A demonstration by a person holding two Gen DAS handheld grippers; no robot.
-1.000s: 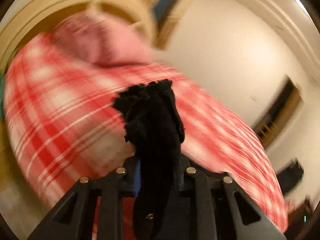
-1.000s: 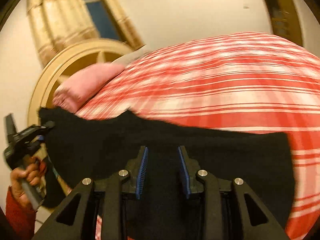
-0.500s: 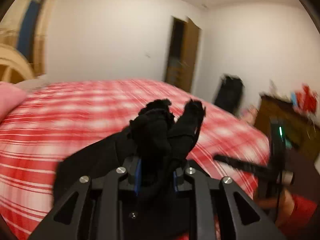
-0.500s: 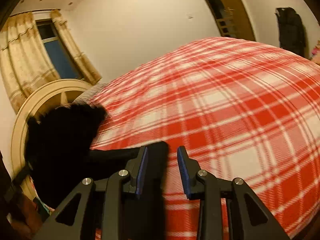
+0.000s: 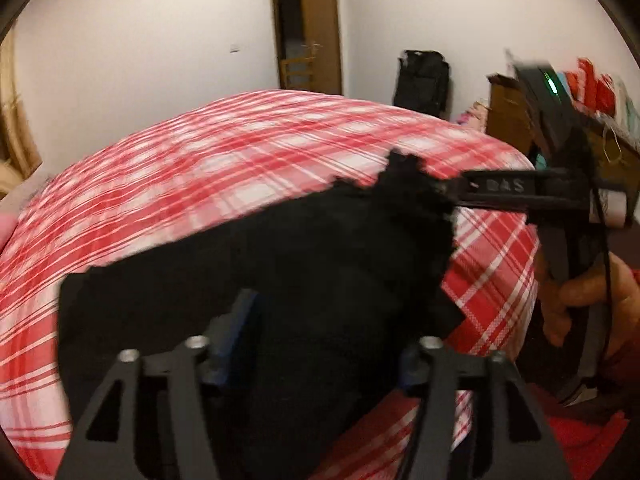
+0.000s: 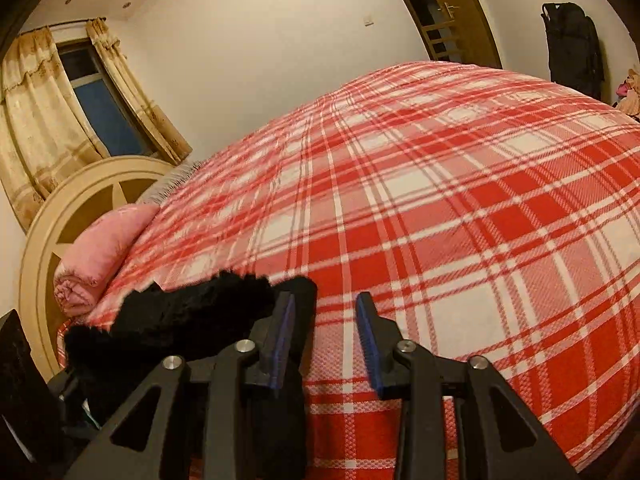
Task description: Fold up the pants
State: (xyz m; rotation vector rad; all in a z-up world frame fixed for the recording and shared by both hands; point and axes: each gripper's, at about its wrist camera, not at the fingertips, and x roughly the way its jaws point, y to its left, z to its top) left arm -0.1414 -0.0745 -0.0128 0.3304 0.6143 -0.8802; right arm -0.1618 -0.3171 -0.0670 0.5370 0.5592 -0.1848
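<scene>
Lying black pants (image 5: 256, 280) on plaid bedspread (image 6: 440, 200), left gripper (image 5: 324, 336) spread, right gripper (image 6: 326, 328) spread, empty.

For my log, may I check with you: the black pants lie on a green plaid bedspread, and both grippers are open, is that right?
Not quite: the bedspread is red-and-white plaid, not green, as the right wrist view shows plainly. The rest holds: the black pants lie on it, and the left gripper and right gripper are both open.
</scene>
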